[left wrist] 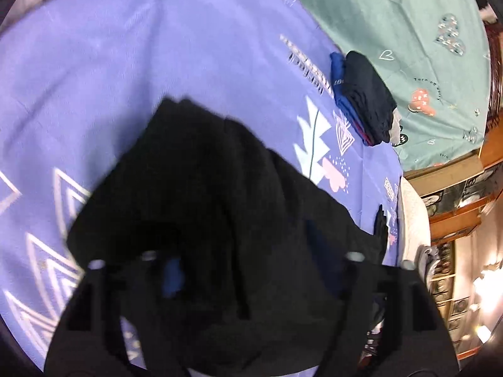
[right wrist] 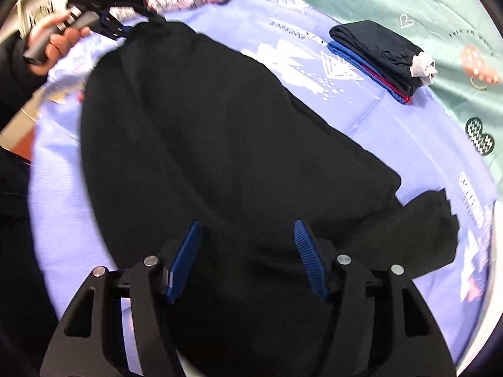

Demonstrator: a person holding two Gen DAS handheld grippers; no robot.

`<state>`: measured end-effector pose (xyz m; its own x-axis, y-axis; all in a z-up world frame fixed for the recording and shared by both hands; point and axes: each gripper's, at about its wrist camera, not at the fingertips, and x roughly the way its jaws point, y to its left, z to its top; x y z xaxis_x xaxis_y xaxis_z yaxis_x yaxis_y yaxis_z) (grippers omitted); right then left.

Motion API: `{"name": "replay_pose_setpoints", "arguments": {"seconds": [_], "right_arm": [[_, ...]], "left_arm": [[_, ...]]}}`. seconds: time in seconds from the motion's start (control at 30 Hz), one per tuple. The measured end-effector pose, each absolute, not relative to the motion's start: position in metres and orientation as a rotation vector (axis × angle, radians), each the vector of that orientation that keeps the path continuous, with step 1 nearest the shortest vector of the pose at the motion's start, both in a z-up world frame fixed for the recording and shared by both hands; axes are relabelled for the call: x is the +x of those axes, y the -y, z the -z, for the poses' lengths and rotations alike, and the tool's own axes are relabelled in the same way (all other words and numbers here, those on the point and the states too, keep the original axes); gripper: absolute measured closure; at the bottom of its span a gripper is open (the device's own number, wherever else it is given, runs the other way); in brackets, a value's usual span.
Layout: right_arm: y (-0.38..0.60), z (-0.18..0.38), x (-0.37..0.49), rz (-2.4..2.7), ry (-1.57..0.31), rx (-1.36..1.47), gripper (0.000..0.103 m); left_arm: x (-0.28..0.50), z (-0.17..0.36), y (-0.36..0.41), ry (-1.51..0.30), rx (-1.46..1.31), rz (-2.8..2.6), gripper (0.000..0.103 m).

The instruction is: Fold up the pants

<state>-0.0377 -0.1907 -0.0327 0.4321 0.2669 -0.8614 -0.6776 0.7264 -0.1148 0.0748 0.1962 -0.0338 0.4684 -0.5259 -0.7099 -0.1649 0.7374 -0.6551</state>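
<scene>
Blue ribbed pads of the right gripper stand apart over the black fabric pants, pressing on nothing. These pants lie partly folded on a lilac patterned bedsheet, one dark end poking out near the right edge. Seen from its own blurred wrist view, the left gripper also has its jaws spread above the dark cloth. A person's hand grips its handle. Near the teal printed sheet sits a folded stack of navy, blue and red clothes.

A stack of folded clothes lies on the lilac sheet.
</scene>
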Motion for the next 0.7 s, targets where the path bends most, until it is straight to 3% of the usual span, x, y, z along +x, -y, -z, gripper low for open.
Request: {"name": "replay_pose_setpoints", "arguments": {"seconds": [0.03, 0.07, 0.1, 0.13, 0.4, 0.7], "right_arm": [[0.188, 0.037, -0.033, -0.624, -0.974, -0.501, 0.051], [0.186, 0.041, -0.029, -0.652, -1.009, -0.492, 0.099], [0.185, 0.042, -0.026, -0.671, -1.033, -0.478, 0.1], [0.185, 0.038, -0.026, -0.666, -1.017, -0.476, 0.1], [0.212, -0.051, -0.058, -0.809, -0.849, -0.266, 0.1], [0.192, 0.019, -0.088, -0.854, -1.035, -0.263, 0.1]], "left_arm": [[0.076, 0.036, -0.193, -1.089, -0.737, 0.257, 0.035], [0.076, 0.032, -0.188, -1.075, -0.699, 0.254, 0.062], [0.076, 0.027, -0.185, -1.062, -0.667, 0.255, 0.081], [0.075, 0.022, -0.185, -1.045, -0.657, 0.273, 0.091], [0.046, -0.034, -0.21, -0.949, -0.581, 0.296, 0.091], [0.028, 0.026, -0.207, -1.079, -0.467, 0.222, 0.091]]}}
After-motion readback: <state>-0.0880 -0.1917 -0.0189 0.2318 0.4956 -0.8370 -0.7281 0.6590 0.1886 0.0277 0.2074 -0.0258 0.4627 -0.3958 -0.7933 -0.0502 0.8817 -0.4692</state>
